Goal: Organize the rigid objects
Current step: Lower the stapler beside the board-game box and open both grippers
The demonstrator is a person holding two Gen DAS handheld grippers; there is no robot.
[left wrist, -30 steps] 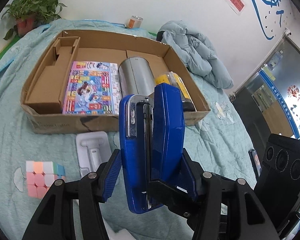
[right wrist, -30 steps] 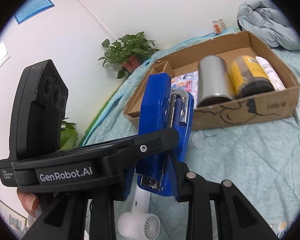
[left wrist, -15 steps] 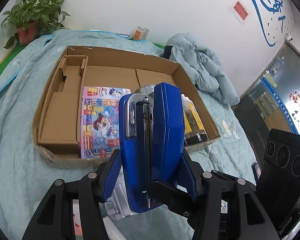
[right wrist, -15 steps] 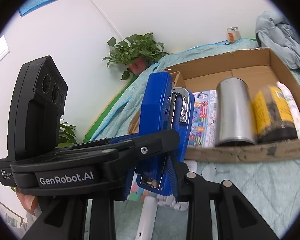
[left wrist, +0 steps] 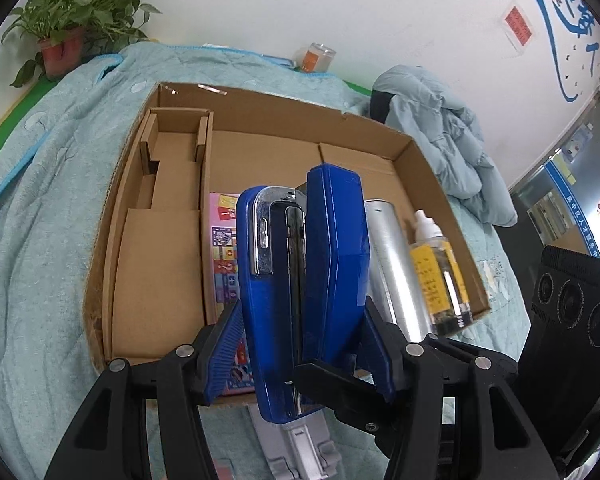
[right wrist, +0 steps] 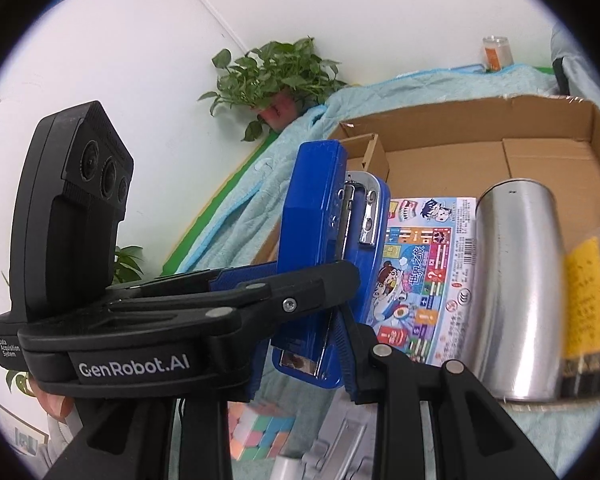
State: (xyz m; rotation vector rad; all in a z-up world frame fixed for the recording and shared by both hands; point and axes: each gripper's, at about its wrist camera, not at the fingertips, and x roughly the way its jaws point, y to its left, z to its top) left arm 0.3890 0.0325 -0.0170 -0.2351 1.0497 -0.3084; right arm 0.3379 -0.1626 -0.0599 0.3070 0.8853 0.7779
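A blue stapler [left wrist: 332, 248] with a chrome head stands upright between both grippers above the front edge of the cardboard box [left wrist: 432, 184]. My left gripper [left wrist: 302, 344] is shut on its two broad sides. My right gripper [right wrist: 304, 364] is shut on its lower end, crosswise to the left one; one of its black fingers [left wrist: 332, 384] shows in the left wrist view. The left gripper's body [right wrist: 180, 320] crosses the right wrist view. In the box lie a colourful game box [right wrist: 420, 272], a silver can [right wrist: 516, 288] and a yellow-labelled bottle [left wrist: 440, 272].
The box's left part holds bare cardboard dividers [left wrist: 160, 248]. A pastel puzzle cube [right wrist: 260, 428] and a grey-white device [left wrist: 296, 452] lie on the teal quilt in front of the box. A bundled jacket [left wrist: 452, 136] lies right of it; a potted plant [left wrist: 72, 12] stands behind.
Both grippers have carried the stapler forward, from in front of the box to above its front edge. The cube has slipped out of the left wrist view.
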